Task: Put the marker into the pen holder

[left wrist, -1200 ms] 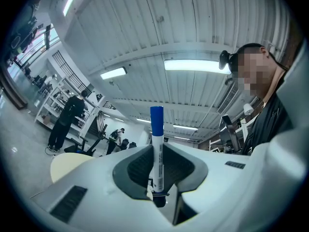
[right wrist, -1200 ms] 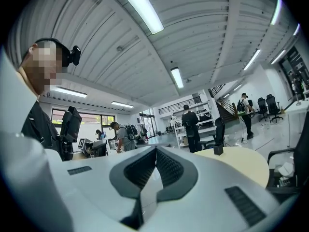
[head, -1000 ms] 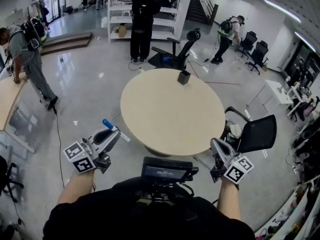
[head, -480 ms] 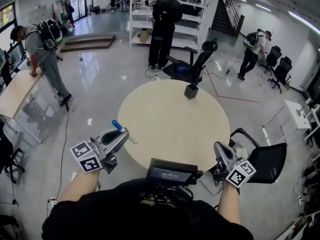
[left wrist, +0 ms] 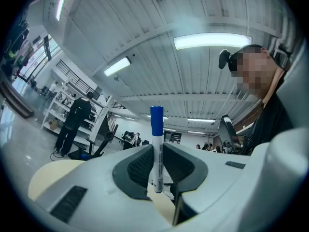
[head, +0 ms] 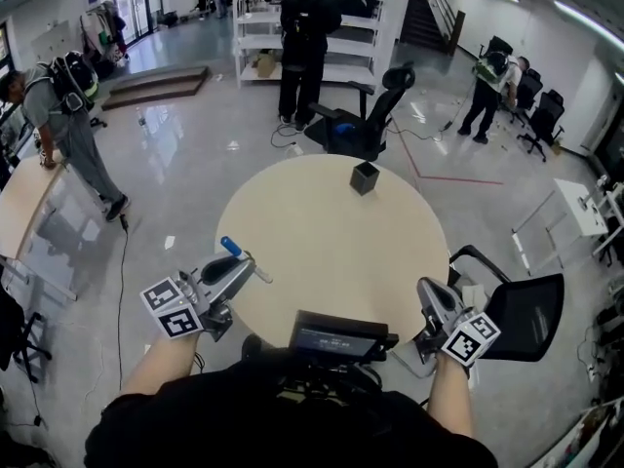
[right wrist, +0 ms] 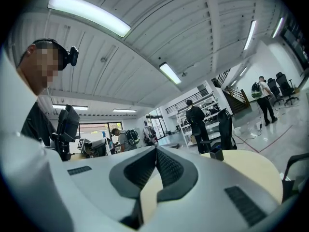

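Blue-capped marker [left wrist: 157, 149] is clamped between the two jaws of the left gripper [head: 244, 265]. In the left gripper view the marker stands upright across the dark pads, with its cap on top and its white body pressed from both sides. In the head view this gripper is at the near left edge of the round beige table [head: 322, 247], and the cap points away from the person.

The right gripper [head: 427, 292] is at the near right edge of the table. Its jaws are together and nothing is between them.

The black pen holder [head: 364, 177] stands upright on the far side of the table, well apart from both grippers and from the marker. Behind it is a black office chair [head: 375, 115], and a person in black [head: 309, 37] stands at white shelves.
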A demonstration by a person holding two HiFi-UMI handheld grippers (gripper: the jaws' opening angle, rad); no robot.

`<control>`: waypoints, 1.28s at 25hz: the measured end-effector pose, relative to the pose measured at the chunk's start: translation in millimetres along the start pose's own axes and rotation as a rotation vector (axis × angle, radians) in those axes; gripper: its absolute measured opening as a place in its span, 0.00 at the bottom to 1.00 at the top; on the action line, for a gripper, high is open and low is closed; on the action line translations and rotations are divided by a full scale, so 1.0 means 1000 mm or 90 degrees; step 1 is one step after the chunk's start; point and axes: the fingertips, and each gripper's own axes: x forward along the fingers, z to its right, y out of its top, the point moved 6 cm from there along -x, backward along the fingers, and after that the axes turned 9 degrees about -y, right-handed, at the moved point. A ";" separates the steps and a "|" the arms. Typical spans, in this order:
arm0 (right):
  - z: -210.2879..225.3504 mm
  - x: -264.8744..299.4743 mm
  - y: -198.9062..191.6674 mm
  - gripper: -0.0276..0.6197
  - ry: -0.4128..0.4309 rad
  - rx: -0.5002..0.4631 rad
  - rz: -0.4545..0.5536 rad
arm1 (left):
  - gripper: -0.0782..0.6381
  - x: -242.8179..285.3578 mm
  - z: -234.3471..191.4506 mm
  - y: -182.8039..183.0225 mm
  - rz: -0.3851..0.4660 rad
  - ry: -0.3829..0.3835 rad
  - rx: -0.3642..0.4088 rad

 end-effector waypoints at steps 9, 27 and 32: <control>-0.015 0.081 0.013 0.05 -0.129 -0.032 0.019 | 0.20 0.030 -0.158 0.023 0.009 -0.138 -0.043; 0.018 0.154 0.014 0.05 -0.186 -0.009 -0.055 | 0.20 0.094 -0.266 -0.016 -0.031 -0.184 -0.141; 0.083 0.161 0.003 0.05 -0.109 -0.034 -0.073 | 0.20 0.136 -0.249 -0.033 -0.048 -0.104 -0.136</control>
